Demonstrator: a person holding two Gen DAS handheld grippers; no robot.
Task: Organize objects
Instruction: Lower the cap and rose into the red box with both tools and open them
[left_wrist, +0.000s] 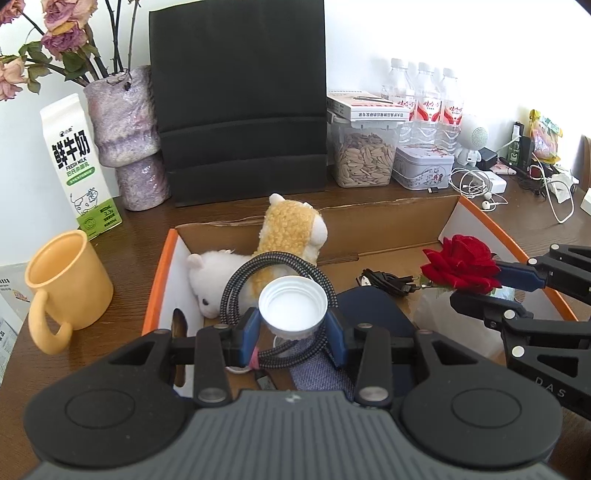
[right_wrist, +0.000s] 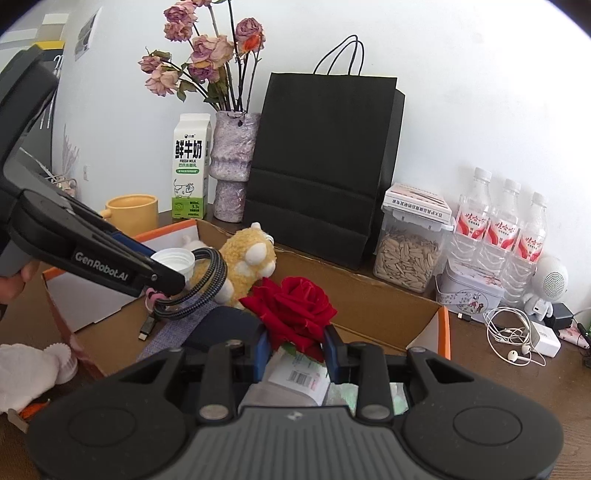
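Observation:
My left gripper is shut on a white screw cap and holds it above the open cardboard box; it shows in the right wrist view too. A coiled braided cable hangs by it. My right gripper is shut on a red rose, held over the box's right part; the rose also shows in the left wrist view. A yellow plush alpaca and a white plush lie in the box.
A yellow mug, a milk carton, a vase of dried roses and a black paper bag stand behind and left of the box. A seed jar, a tin, water bottles and cables lie at right.

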